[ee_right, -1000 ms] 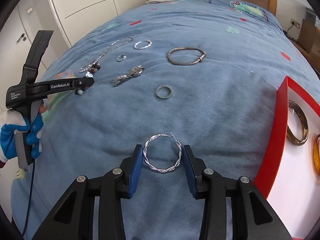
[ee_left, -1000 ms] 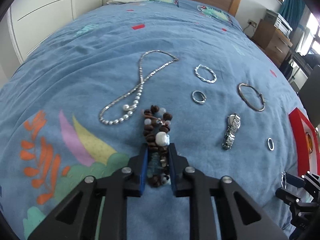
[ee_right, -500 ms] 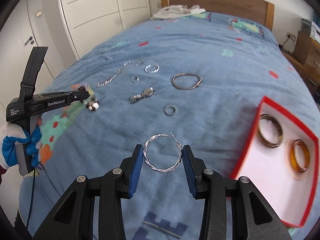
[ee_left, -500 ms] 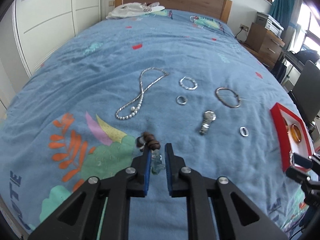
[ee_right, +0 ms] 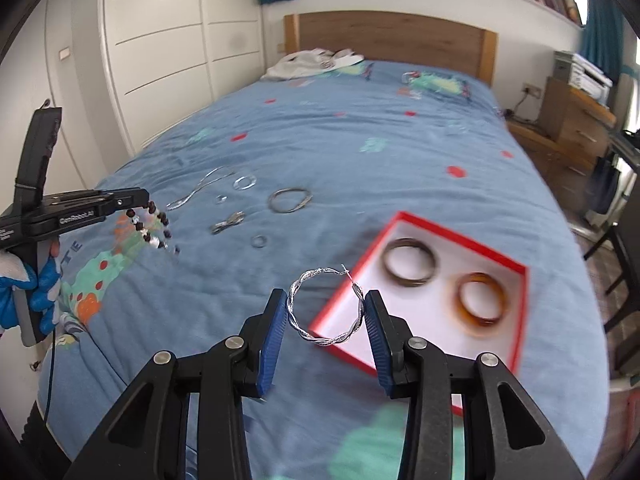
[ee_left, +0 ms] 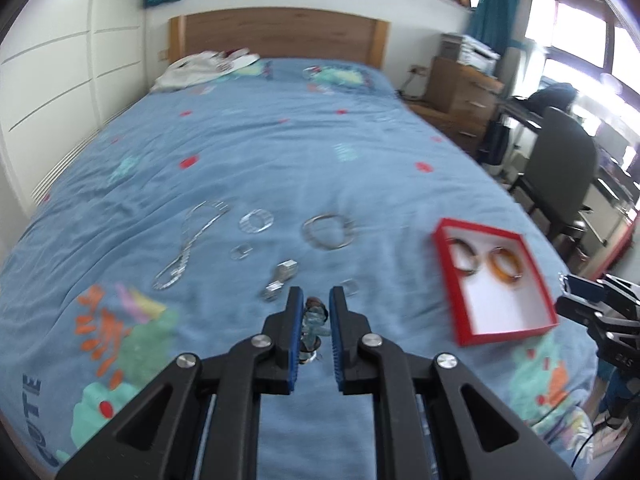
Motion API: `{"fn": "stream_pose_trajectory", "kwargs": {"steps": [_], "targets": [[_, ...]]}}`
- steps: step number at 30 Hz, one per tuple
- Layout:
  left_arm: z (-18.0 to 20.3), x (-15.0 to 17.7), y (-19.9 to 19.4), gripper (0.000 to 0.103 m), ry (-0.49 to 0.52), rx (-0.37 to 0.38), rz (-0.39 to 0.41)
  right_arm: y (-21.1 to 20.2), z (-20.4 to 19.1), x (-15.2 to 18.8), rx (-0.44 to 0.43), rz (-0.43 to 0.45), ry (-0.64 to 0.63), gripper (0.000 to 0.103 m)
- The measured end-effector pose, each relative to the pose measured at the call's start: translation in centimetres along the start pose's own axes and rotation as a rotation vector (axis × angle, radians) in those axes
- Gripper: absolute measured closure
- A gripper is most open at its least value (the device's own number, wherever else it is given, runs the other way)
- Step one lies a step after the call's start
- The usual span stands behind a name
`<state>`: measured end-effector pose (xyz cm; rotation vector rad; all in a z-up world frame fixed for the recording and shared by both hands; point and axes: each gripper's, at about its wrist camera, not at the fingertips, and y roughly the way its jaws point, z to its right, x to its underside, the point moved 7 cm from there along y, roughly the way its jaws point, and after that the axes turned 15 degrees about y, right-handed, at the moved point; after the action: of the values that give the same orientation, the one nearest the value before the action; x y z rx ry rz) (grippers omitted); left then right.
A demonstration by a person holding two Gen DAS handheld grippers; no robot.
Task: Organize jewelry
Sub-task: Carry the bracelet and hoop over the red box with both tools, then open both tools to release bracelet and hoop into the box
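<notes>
My left gripper (ee_left: pixel 313 306) is shut on a brown and white beaded bracelet (ee_left: pixel 313 326); the right wrist view shows that bracelet (ee_right: pixel 150 228) dangling from it above the bed. My right gripper (ee_right: pixel 325 300) is shut on a twisted silver hoop (ee_right: pixel 326 306), held in the air over the near corner of the red box (ee_right: pixel 496 258). The red box (ee_left: pixel 448 276) has a white floor with a dark bangle (ee_right: pixel 409 267) and an amber bangle (ee_right: pixel 482 300) in it. On the blue bedspread lie a silver necklace (ee_left: pixel 192 236), a twisted hoop (ee_left: pixel 257 221), a large bangle (ee_left: pixel 329 232), a watch (ee_left: pixel 280 276) and small rings (ee_left: pixel 241 251).
The bed (ee_left: pixel 280 148) has a wooden headboard (ee_left: pixel 276 38) and white clothing (ee_left: pixel 206 68) at the far end. White wardrobes (ee_right: pixel 160 64) stand to the left, a wooden dresser (ee_left: pixel 460 92) and a chair (ee_left: pixel 560 160) to the right. A gloved hand (ee_right: pixel 36 292) holds the left gripper.
Both grippers rose well above the bed with their jewelry. The beaded bracelet left the bedspread and hangs from the left gripper. The right gripper's hoop moved over the red box.
</notes>
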<state>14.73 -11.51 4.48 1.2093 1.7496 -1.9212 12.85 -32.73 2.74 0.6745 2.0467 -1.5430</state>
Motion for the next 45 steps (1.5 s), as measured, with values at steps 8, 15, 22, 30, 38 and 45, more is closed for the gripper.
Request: {"fn": "stream_pose_trajectory", "kwargs": {"steps": [8, 15, 22, 30, 38, 45], "targets": [[8.0, -6.7, -1.9, 0.091, 0.11, 0.085, 0.083, -4.2, 5.3, -1.3, 0.039, 0.054, 0.043, 0.064], [14.2, -9.6, -0.8, 0.091, 0.155, 0.187, 0.091, -5.0, 8.6, -2.1, 0.052, 0.052, 0.058, 0.064], [19.8, -8.7, 5.2, 0.091, 0.214, 0.255, -0.001, -1.7, 11.9, -1.9, 0.037, -0.01, 0.063, 0.063], [21.3, -5.3, 13.0, 0.091, 0.206, 0.269, -0.136, 4.7, 13.6, 0.0, 0.006, -0.143, 0.038, 0.063], [20.9, -1.6, 17.3, 0.09, 0.19, 0.3, -0.237, 10.0, 14.0, 2.4, -0.031, -0.292, -0.06, 0.063], [21.8, -0.3, 18.4, 0.09, 0.211, 0.308, -0.256, 11.2, 14.5, 3.6, -0.034, -0.328, -0.113, 0.062]]}}
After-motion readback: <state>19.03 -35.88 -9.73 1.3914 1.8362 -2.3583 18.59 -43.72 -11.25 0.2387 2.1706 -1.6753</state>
